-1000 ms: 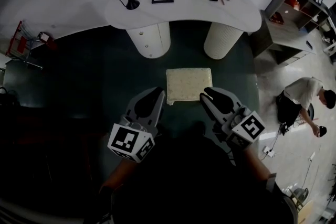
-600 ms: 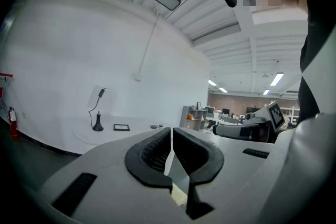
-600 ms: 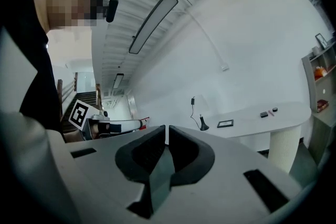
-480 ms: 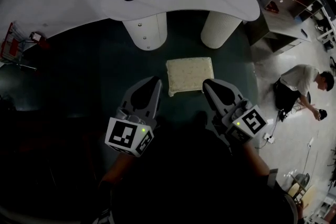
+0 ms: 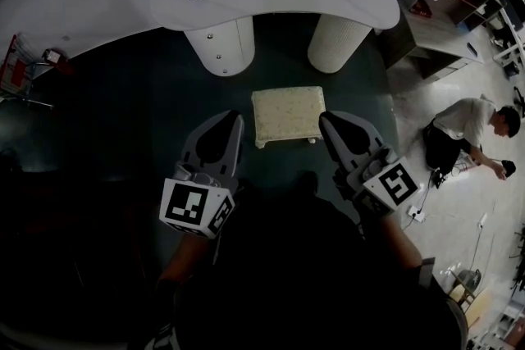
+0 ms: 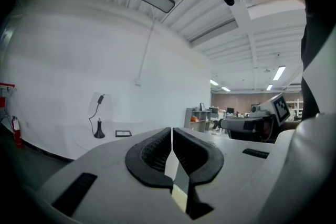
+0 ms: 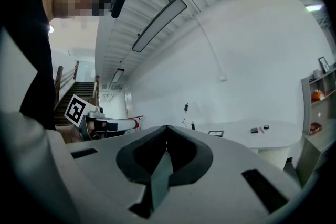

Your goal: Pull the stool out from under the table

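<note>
Stool at the centre of the frame, upright on the dark floor, clear of the desk and just below the gap between its two round pedestals. Long axis running left to right across the frame, roughly in line with the desk's front edge, right end very slightly higher. Long sides facing the desk above and the person below.

Left tongs just beside the stool's left short side, right tongs at its right short side; touching or apart impossible to tell from above. Both clenched, tips together, nothing between them; right pair just finished closing.

Against a second ago: tips then down at the stool's two lower corners, now further up along its short sides. Stool and desk both a little higher in the frame, spacing between them about the same.
</note>
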Demonstrator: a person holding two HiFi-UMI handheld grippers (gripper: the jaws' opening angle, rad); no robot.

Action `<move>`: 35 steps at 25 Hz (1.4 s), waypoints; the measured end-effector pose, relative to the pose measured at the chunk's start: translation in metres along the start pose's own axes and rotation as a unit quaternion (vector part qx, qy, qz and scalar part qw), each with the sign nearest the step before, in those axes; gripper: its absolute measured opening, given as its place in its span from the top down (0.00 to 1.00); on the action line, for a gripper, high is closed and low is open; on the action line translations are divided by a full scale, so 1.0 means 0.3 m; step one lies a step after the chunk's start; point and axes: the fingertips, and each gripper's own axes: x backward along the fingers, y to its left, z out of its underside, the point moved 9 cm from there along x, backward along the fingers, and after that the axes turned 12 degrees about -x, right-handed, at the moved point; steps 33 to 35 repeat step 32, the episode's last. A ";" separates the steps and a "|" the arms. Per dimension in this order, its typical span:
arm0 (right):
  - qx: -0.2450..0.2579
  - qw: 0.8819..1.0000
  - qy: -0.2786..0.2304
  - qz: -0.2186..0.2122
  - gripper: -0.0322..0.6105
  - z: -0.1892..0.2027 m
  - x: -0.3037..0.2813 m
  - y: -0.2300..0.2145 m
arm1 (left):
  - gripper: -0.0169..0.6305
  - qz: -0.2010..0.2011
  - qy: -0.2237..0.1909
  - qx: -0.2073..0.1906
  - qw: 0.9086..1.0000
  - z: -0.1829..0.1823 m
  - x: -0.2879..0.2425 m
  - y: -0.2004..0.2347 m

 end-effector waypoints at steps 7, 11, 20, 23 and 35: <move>0.041 0.999 -0.022 0.003 0.92 -0.075 0.037 -0.034 | 0.94 0.003 -0.008 -0.030 1.000 -0.039 -0.030 -0.036; 0.048 0.998 -0.028 0.010 0.92 -0.080 0.045 -0.040 | 0.94 0.006 -0.010 -0.030 0.999 -0.046 -0.035 -0.041; 0.015 1.000 -0.020 0.010 0.92 -0.051 0.056 -0.052 | 0.94 0.016 -0.010 -0.021 1.000 -0.066 -0.064 -0.041; 0.010 1.000 -0.018 0.011 0.92 -0.047 0.060 -0.048 | 0.94 0.018 -0.010 -0.020 1.000 -0.069 -0.065 -0.043; 0.004 1.000 -0.016 0.015 0.92 -0.034 0.058 -0.034 | 0.94 0.023 -0.001 -0.026 0.999 -0.043 -0.044 -0.037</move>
